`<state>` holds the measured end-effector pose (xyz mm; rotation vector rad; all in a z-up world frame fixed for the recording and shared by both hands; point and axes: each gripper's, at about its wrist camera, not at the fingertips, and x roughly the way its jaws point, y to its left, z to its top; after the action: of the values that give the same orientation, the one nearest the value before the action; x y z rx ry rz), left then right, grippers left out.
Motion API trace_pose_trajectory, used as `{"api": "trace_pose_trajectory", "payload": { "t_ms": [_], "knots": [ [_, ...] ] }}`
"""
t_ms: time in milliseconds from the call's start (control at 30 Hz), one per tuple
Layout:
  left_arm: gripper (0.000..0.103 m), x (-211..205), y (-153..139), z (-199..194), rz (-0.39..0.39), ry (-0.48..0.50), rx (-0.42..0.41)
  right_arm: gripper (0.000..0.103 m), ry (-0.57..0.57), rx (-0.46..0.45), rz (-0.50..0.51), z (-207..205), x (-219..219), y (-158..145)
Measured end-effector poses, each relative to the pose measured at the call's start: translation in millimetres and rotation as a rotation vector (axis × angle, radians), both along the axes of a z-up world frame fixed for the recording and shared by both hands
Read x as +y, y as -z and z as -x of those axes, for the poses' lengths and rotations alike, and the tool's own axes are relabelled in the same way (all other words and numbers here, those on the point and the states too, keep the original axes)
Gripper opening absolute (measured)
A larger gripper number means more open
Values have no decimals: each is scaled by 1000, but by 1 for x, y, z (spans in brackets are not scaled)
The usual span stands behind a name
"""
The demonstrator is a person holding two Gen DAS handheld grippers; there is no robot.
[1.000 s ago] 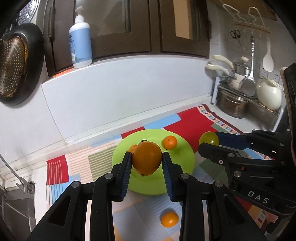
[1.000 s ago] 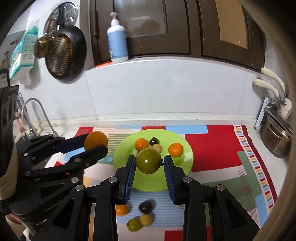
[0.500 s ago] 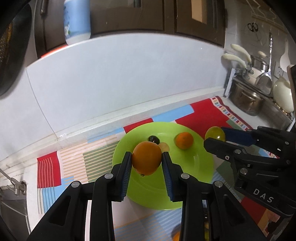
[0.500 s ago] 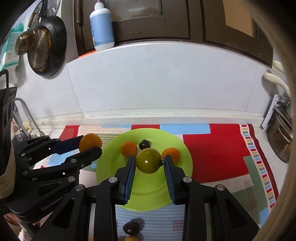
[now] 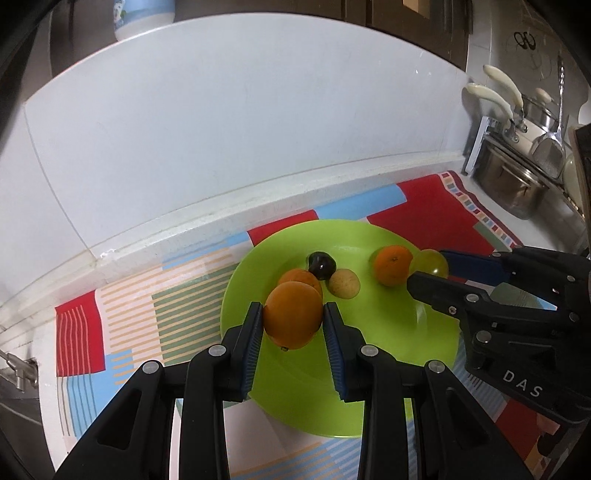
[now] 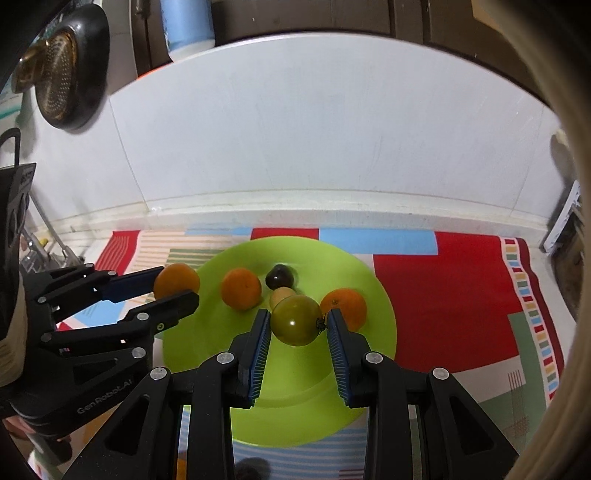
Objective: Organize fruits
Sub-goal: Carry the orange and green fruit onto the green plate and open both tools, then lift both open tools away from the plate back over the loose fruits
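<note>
Green plate (image 5: 388, 350) on patchwork mat (image 5: 122, 302) carries two oranges, a dark fruit, a pale one. Left claw (image 5: 293, 319) grips an orange (image 5: 293, 319); right claw (image 6: 295, 325) grips a green tomato (image 6: 295, 320), both over the plate.

White tiled backsplash (image 5: 240, 122) rising from a white counter edge (image 5: 155, 236), with dark wooden cabinets (image 6: 369, 18) above. A dark pan (image 6: 62, 66) hangs at left; steel pots (image 5: 513, 181) stand at right.
</note>
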<state>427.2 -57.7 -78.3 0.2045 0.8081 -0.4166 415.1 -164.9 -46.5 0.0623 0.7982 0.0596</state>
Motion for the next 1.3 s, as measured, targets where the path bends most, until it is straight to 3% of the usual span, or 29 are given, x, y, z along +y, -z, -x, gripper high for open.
{"api": "trace_pose_trajectory", "payload": {
  "t_ms": [367,633,967,1300],
  "knots": [
    [33,-9,27,-14,-2,29,81,32,-29,81,-32,-22,-2,31],
    [33,-12,33,-20,7,30,87,32,-13,111,-46,-24,-5,43],
    [37,-1,20,-7,32,15,49,34,8,90,-69,-14,-7,36],
    [43,7,-13,24,55,13,-30,34,26,31,-63,19,-2,10]
  ]
}}
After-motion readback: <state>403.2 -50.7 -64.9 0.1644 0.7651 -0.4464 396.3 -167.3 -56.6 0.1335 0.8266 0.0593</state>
